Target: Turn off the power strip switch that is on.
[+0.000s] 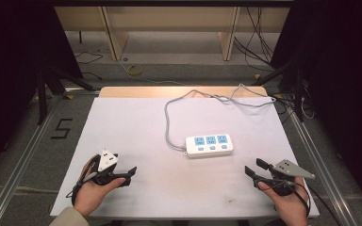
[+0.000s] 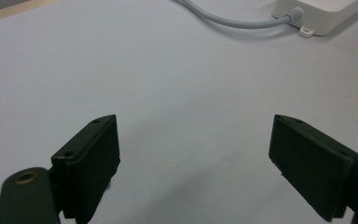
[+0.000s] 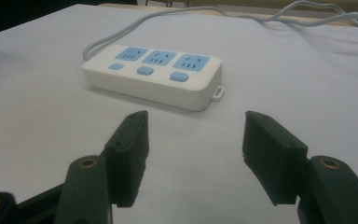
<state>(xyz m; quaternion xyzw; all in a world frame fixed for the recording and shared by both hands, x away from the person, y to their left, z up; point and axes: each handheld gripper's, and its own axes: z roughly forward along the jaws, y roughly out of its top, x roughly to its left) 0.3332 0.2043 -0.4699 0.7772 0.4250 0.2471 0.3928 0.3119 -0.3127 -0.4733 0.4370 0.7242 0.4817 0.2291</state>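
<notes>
White and blue, the power strip (image 1: 209, 145) lies right of centre on the pale tabletop (image 1: 136, 122) in the high view, its grey cable (image 1: 169, 123) looping to the far edge, with the left claw (image 1: 128, 173) and right claw (image 1: 253, 168) held low near the front corners, well apart from it. In the left gripper view the left claw (image 2: 193, 163) stands wide apart over bare tabletop, the strip's corner (image 2: 324, 14) at upper right. In the right gripper view the right claw (image 3: 193, 154) is also spread, empty, with the power strip (image 3: 154, 77) just ahead
</notes>
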